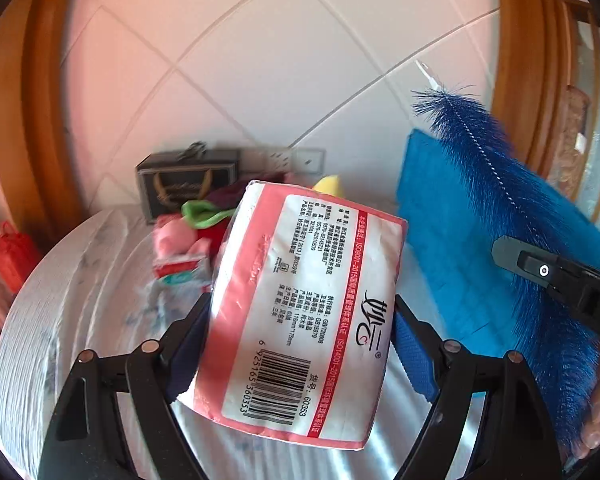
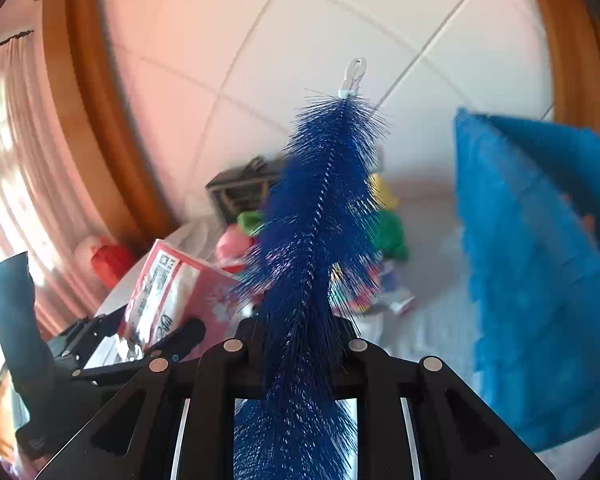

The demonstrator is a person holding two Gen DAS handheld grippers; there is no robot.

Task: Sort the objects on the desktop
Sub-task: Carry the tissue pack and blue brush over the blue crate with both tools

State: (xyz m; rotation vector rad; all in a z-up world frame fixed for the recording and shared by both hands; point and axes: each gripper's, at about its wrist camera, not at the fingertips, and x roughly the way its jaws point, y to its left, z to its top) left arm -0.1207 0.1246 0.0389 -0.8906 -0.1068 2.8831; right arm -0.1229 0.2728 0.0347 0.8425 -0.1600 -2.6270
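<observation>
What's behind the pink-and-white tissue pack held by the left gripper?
Behind the pink-and-white tissue pack, clamped in the left gripper: a pile of soft toys, pink, green and a yellow tip, then a dark rectangular box at the wall. The pack covers the pile's right part.

Tissue pack (image 1: 300, 312): white wrapper, pink-red border, black print and barcode; bottle brush (image 2: 320, 240): dark blue bristles, white tip loop. Bin (image 2: 540, 280): bright blue; box (image 1: 188, 184): black with gold motif; table (image 1: 60, 300): pale grey, streaked.
</observation>
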